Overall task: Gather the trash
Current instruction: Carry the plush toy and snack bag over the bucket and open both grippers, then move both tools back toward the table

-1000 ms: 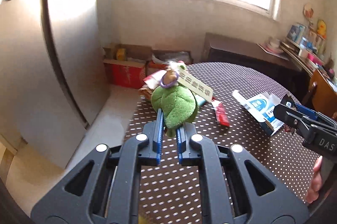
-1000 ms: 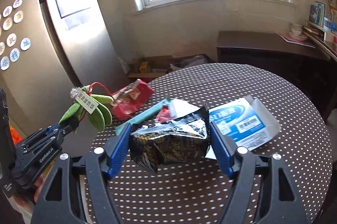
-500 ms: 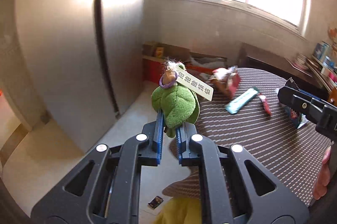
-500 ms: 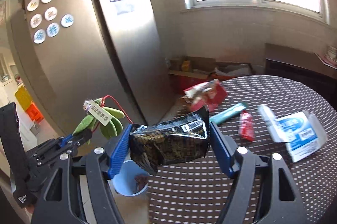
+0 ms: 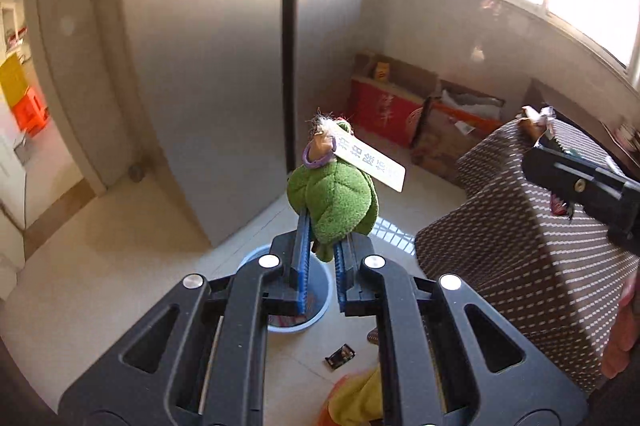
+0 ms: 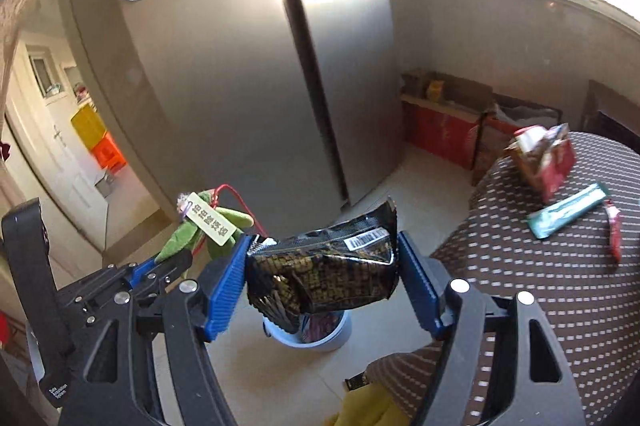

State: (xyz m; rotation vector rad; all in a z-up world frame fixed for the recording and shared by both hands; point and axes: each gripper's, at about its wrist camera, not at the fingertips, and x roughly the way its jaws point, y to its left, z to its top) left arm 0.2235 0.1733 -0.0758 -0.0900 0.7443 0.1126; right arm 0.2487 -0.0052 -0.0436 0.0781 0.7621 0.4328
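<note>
My left gripper (image 5: pixel 320 258) is shut on a green plush toy (image 5: pixel 334 202) with a paper tag, held above a light-blue bin (image 5: pixel 320 310) on the floor. The toy also shows in the right wrist view (image 6: pixel 192 238). My right gripper (image 6: pixel 322 266) is shut on a black and gold snack bag (image 6: pixel 324 274), held over the same bin (image 6: pixel 320 340), which has wrappers inside. On the dotted table (image 6: pixel 560 286) lie a red snack bag (image 6: pixel 548 162), a teal wrapper (image 6: pixel 568 212) and a small red sachet (image 6: pixel 614 230).
A steel fridge (image 6: pixel 248 66) stands behind the bin. Cardboard boxes (image 5: pixel 400 106) sit by the wall under the window. A small dark wrapper (image 5: pixel 340 356) and a yellow cloth (image 5: pixel 356 402) lie on the floor near the table's edge.
Both grippers have swung left off the table with their loads and now hang over the blue bin on the floor. The grips have not changed.
</note>
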